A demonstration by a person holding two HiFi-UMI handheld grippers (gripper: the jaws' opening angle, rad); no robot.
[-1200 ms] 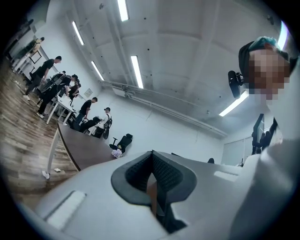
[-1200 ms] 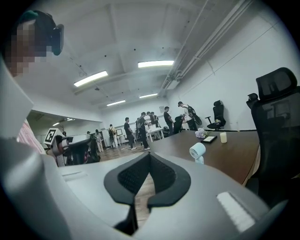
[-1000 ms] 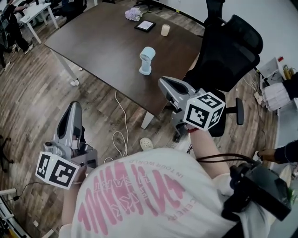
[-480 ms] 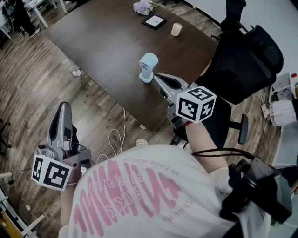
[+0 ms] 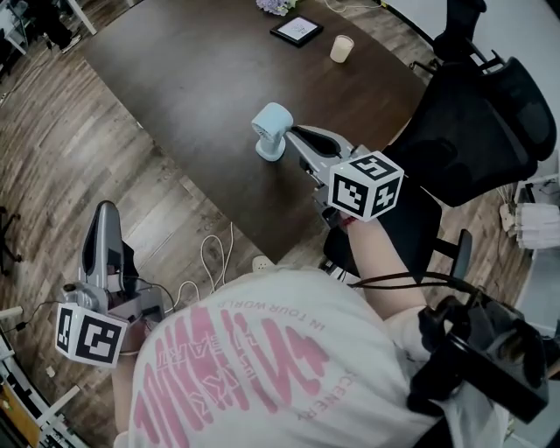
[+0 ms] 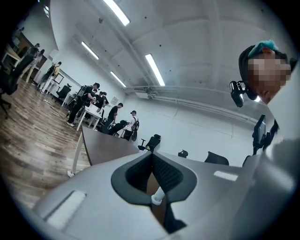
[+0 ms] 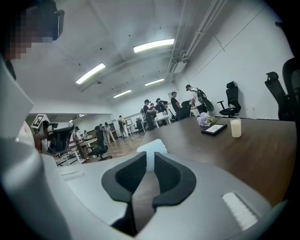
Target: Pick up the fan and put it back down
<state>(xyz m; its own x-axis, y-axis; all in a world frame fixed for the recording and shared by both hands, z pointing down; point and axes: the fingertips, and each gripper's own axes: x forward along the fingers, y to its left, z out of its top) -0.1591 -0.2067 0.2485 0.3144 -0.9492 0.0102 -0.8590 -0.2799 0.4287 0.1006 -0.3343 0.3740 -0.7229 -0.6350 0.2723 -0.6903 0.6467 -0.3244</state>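
In the head view the pale blue fan [image 5: 270,131] stands upright on the dark desk [image 5: 201,79]. The right hand-held gripper [image 5: 294,135] is just beside it, and the left hand-held gripper [image 5: 102,214] is well apart over the wood floor [image 5: 52,157]. The left gripper view shows its jaws pressed together on nothing. In the right gripper view the jaws have just been opening to a narrow, empty gap, with the fan straight ahead of the tips.

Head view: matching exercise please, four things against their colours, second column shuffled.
Things:
1. fan
2. candle
3. flowers
4. chair

Colours:
A. black
B. purple
C. light blue
D. cream

Pairs: 1-C, 2-D, 3-B, 4-A
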